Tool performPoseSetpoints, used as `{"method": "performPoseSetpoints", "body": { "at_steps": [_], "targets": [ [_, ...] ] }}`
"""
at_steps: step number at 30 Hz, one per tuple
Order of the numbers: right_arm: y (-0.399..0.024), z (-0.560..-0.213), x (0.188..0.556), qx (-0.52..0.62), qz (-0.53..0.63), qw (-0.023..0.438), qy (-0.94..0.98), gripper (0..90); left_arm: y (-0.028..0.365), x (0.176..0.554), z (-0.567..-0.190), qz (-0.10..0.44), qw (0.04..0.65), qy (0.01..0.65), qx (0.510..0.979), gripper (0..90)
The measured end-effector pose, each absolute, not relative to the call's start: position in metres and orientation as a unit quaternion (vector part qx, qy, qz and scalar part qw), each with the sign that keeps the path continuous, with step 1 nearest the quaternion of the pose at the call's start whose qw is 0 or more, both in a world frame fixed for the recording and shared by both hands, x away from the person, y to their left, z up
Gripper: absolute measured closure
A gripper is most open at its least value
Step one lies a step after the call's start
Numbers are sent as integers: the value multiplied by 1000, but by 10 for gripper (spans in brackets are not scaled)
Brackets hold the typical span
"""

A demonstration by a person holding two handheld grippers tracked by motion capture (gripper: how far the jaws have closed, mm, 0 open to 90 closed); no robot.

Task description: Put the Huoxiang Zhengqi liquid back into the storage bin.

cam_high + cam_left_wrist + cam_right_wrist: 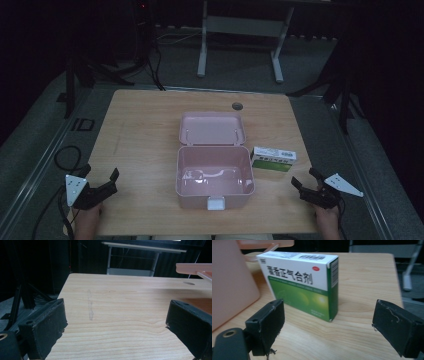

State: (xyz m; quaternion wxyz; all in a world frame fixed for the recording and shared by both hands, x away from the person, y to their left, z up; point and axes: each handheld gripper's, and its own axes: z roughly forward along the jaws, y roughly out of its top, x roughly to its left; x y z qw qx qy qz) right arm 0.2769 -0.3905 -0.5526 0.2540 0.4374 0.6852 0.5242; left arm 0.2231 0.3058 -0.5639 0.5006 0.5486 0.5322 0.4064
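My left gripper (pixel 114 181) and right gripper (pixel 301 181) are black, with frayed foam pads (pixel 270 322), grey triangular plates (pixel 75 188) dotted with screws, and black cables (pixel 60 160).

One pink box (pixel 214 186); one green-and-white carton (pixel 273 159); two claws.

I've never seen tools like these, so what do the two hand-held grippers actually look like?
Each is a black hand-held gripper, the left gripper and the right gripper, ending in two blocky black jaws with worn, fraying pads. A pale grey three-cornered plate dotted with small holes sits on top of each. A black cable trails from the left one.
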Motion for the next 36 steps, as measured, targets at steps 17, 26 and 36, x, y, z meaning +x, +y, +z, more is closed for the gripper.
{"method": "performPoseSetpoints", "body": {
  "at_steps": [17,26,36],
  "targets": [
    [-374,-544,302,308,446,110,833,133,307,223,-564,400,505,531,550,31],
    [-340,-528,318,233,353,37,905,130,308,223,-564,397,508,530,551,31],
    [-316,-514,325,177,244,32,953,129,308,224,-564,395,508,528,553,31]
  ]
}}
